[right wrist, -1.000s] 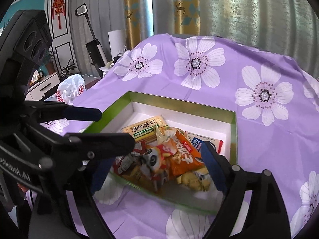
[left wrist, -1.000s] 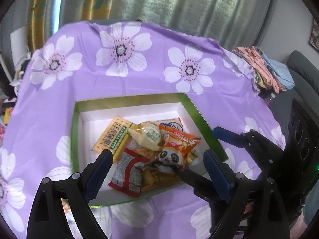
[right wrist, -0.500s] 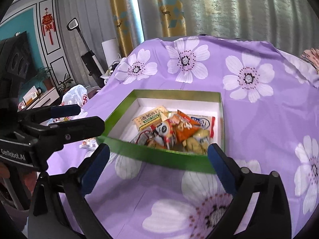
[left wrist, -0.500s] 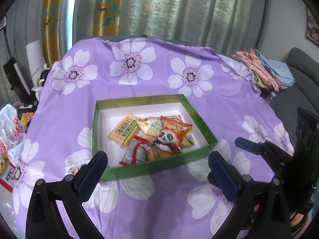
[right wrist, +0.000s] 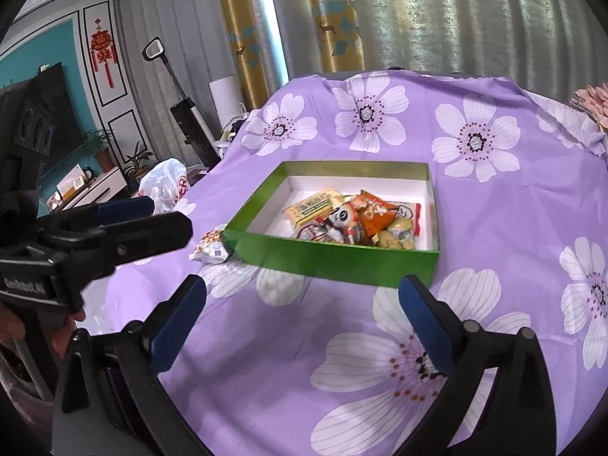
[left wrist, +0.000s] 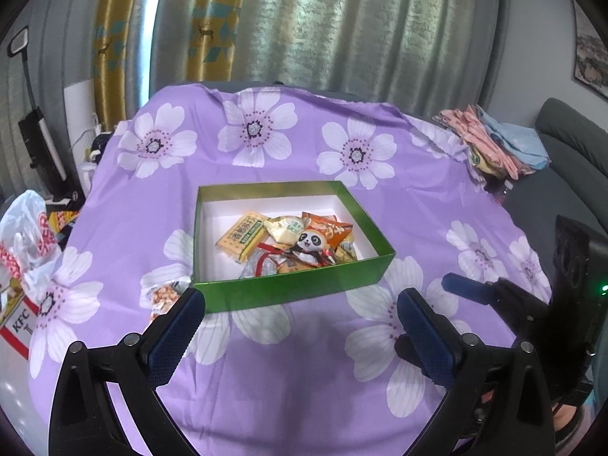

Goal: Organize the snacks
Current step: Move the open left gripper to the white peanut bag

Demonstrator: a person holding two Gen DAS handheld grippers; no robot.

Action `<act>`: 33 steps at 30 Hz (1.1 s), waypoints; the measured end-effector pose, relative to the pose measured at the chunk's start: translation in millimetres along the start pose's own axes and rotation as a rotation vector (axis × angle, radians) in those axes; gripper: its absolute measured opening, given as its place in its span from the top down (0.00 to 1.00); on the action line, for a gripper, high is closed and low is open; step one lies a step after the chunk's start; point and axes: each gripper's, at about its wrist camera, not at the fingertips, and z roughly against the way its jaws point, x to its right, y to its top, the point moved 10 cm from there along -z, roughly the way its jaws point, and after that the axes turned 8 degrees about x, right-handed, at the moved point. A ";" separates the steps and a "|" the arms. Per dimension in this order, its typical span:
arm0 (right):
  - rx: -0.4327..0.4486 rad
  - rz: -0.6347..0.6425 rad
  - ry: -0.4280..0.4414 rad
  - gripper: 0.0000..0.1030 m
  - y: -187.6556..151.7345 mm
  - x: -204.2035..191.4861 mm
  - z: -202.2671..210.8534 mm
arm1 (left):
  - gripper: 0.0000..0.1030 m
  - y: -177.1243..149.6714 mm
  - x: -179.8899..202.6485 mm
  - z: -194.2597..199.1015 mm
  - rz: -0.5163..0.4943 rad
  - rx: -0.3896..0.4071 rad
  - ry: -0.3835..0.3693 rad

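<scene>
A green box (left wrist: pixel 288 292) with a white inside sits on the purple flowered tablecloth and holds several snack packets, with a panda packet (left wrist: pixel 312 243) on top. It also shows in the right wrist view (right wrist: pixel 334 256). One small snack packet (left wrist: pixel 164 296) lies outside the box at its near left corner, also seen in the right wrist view (right wrist: pixel 209 251). My left gripper (left wrist: pixel 300 311) is open and empty, above the cloth in front of the box. My right gripper (right wrist: pixel 302 300) is open and empty, also in front of the box.
A white and red plastic bag (left wrist: pixel 26 243) and a KFC box (left wrist: pixel 17 325) sit off the table's left edge. Folded clothes (left wrist: pixel 494 144) lie at the far right corner. Curtains hang behind. A sofa (left wrist: pixel 570 152) stands to the right.
Both grippers have pulled back and up from inside the box to well in front of it. The snacks stay in the box. The loose packet at the left corner has come into view.
</scene>
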 end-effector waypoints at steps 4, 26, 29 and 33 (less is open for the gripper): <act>-0.014 -0.007 0.010 0.01 -7.4 -7.3 -1.5 | 0.02 -3.0 -5.6 8.7 0.002 0.017 0.003; -0.129 0.050 0.134 0.01 -47.5 -71.3 -54.0 | 0.02 -59.8 -132.0 0.3 0.184 -0.047 0.105; -0.147 0.048 0.149 0.01 -52.9 -77.0 -64.2 | 0.02 -61.1 -152.1 -9.3 0.239 -0.053 0.100; -0.168 0.045 0.161 0.01 -56.0 -80.9 -77.3 | 0.02 -62.9 -167.0 -30.7 0.228 -0.078 0.093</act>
